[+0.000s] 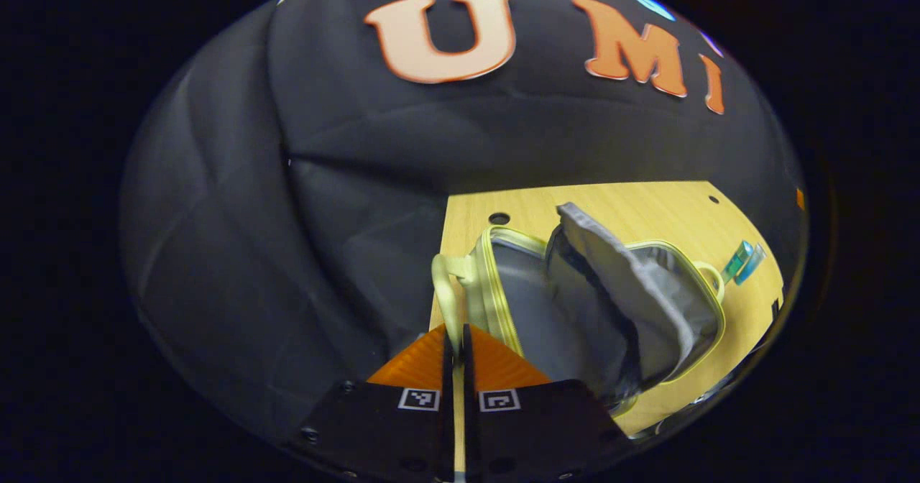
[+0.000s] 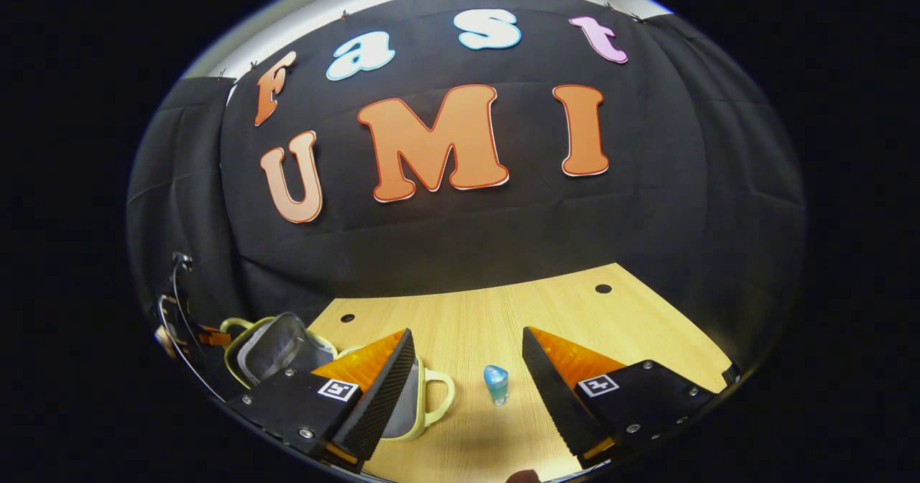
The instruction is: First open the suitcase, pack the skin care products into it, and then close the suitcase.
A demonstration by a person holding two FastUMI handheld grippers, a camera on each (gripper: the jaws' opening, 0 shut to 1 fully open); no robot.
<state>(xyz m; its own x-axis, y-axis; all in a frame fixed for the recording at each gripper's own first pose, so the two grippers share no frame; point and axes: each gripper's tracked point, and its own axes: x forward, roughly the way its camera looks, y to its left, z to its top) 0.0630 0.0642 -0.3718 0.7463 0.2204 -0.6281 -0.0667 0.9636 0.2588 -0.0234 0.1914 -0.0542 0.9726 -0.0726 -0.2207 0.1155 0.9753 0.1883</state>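
Observation:
A small yellow suitcase point(image 1: 517, 303) with grey lining lies open on the wooden table point(image 1: 647, 210). A grey inner flap point(image 1: 625, 282) stands up across its middle. My left gripper point(image 1: 456, 336) is shut on the yellow handle loop point(image 1: 443, 289) at the case's near end. A teal skin care bottle point(image 1: 744, 261) sits on the table beyond the far end of the case. In the right gripper view that bottle point(image 2: 496, 384) stands upright ahead of my right gripper point(image 2: 467, 333), which is open with nothing between its fingers. The suitcase point(image 2: 287, 343) lies to the left, partly behind the left finger point(image 2: 374, 389).
The table point(image 2: 489, 310) has small round holes point(image 2: 603, 288) near its far edge, and the black cloth wall rises right behind it. Cables point(image 2: 172, 303) hang at the far left beside the case.

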